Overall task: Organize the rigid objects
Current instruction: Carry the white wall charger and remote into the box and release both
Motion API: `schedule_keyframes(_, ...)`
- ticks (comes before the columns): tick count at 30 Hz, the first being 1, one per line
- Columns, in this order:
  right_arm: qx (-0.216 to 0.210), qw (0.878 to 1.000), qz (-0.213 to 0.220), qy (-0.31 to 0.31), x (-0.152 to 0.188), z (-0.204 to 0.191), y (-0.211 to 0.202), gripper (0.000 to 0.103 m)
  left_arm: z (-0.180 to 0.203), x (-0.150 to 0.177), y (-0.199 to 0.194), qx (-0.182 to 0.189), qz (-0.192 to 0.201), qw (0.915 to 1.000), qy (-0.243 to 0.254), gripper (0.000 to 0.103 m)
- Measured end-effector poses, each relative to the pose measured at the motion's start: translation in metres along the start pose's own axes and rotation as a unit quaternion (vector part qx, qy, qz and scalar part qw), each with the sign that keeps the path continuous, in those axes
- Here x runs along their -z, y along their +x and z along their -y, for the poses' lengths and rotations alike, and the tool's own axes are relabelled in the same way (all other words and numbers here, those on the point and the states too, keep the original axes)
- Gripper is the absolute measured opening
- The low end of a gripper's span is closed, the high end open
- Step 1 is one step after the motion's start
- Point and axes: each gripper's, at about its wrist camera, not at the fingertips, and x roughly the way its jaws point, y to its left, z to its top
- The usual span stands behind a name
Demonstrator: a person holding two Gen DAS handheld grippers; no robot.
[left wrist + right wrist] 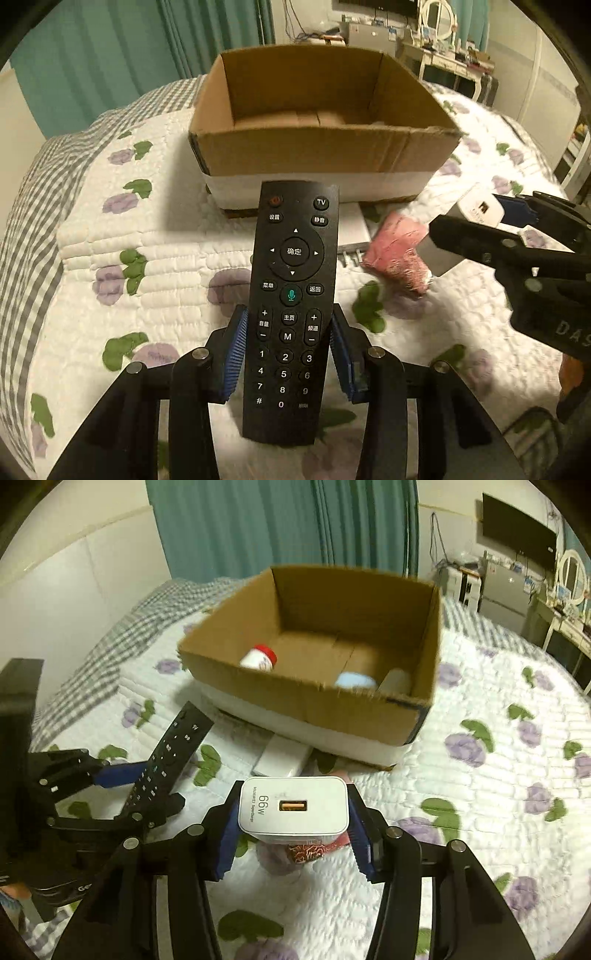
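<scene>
A: Markings? Grips?

B: Left gripper (288, 354) clamps a black remote (291, 306), keys "TV", "M", digits. Right gripper (293, 825) clamps a white charger (293, 806) reading "HUAWEI", "66W". Both are held above the floral quilt (480, 812).

A: Container?

B: Cardboard box (295, 698) on the quilt, beyond both: red-capped bottle (258, 658), pale blue item (354, 680), white item (397, 680). Teal curtains (280, 524) behind.

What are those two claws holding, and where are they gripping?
Left gripper clamps the black TV remote by its sides at the number-pad end. Right gripper squeezes the white 66W charger by its sides.
</scene>
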Motion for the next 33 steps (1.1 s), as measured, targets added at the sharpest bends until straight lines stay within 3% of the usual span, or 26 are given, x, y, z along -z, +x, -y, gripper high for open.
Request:
schedule_keyframes(10,0.025,0.999,0.043,-0.008,-0.011,-0.004,-0.071,0.051,0.006,-0.011,-0.055,0.020,0.047,0.9987,0.004,0.043)
schedule_keyframes(19,0.031,0.996,0.088,-0.019,-0.055,0.003,-0.103,0.051,0.000,-0.057,-0.084,0.016,0.097,0.9951,0.003,0.043)
schedule_keyframes(27,0.028,0.993,0.116,-0.028,-0.100,0.019,-0.087,0.050,-0.010,-0.119,-0.049,0.026,0.098,0.9949,-0.006,0.043)
schedule_keyframes(33,0.023,0.992,0.122,-0.024,-0.130,0.041,-0.047,0.050,-0.016,-0.160,0.007,0.031,0.062,0.9974,-0.017,0.043)
